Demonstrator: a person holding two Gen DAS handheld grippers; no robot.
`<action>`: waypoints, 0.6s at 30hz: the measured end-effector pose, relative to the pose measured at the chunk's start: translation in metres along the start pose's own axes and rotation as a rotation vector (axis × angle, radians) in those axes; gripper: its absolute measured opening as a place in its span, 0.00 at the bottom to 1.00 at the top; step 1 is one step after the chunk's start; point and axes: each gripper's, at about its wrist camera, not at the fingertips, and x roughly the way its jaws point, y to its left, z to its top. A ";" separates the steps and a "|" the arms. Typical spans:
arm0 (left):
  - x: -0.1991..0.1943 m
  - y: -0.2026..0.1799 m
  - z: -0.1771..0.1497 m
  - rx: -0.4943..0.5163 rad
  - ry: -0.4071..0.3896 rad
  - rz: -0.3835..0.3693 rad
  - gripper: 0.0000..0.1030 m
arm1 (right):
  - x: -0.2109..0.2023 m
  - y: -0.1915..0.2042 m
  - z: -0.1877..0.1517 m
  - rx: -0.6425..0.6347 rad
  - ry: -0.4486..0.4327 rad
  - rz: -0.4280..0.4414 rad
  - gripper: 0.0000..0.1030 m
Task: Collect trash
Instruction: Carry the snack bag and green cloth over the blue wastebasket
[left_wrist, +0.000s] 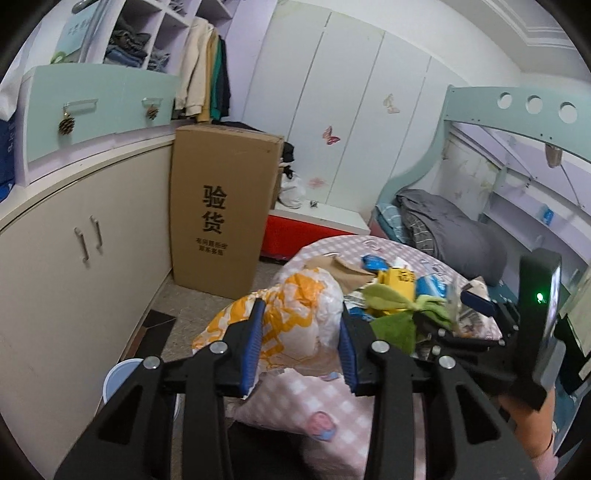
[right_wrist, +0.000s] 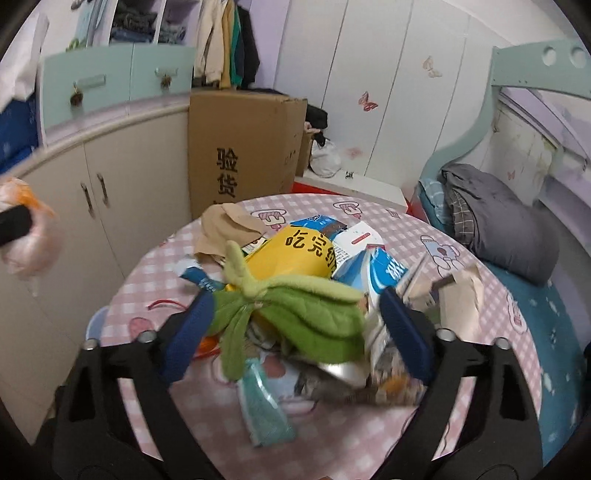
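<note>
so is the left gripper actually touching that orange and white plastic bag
Touching. In the left wrist view the left gripper has both blue pads pressed into the orange and white plastic bag, which bulges between them.

Left wrist view: mounted behind the left gripper (left_wrist: 303, 332), looking forward and downward along its fingers, close over the near edge of the pink checked tablecloth (left_wrist: 325, 402). Right gripper (left_wrist: 476, 302) enters at its right side.

Right wrist view: mounted behind the right gripper (right_wrist: 295, 325), same forward-down tilt, nearer the litter pile, table (right_wrist: 480, 369) filling the lower frame.

Shared by both: tall cardboard box (left_wrist: 218, 210) (right_wrist: 240, 147), cream cabinet (left_wrist: 85, 236) (right_wrist: 110, 192), white wardrobe doors (left_wrist: 351, 110) (right_wrist: 388, 92), bunk bed (left_wrist: 443, 229) (right_wrist: 498, 229).
</note>
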 end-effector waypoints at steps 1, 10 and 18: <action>0.000 0.007 -0.002 -0.008 0.003 0.007 0.35 | 0.006 0.000 0.001 -0.010 0.016 0.005 0.76; 0.014 0.037 -0.007 -0.050 0.029 -0.002 0.35 | 0.007 -0.001 -0.001 -0.016 0.052 0.021 0.18; 0.020 0.054 -0.007 -0.057 0.034 -0.023 0.35 | -0.032 -0.003 0.006 0.079 -0.004 0.077 0.18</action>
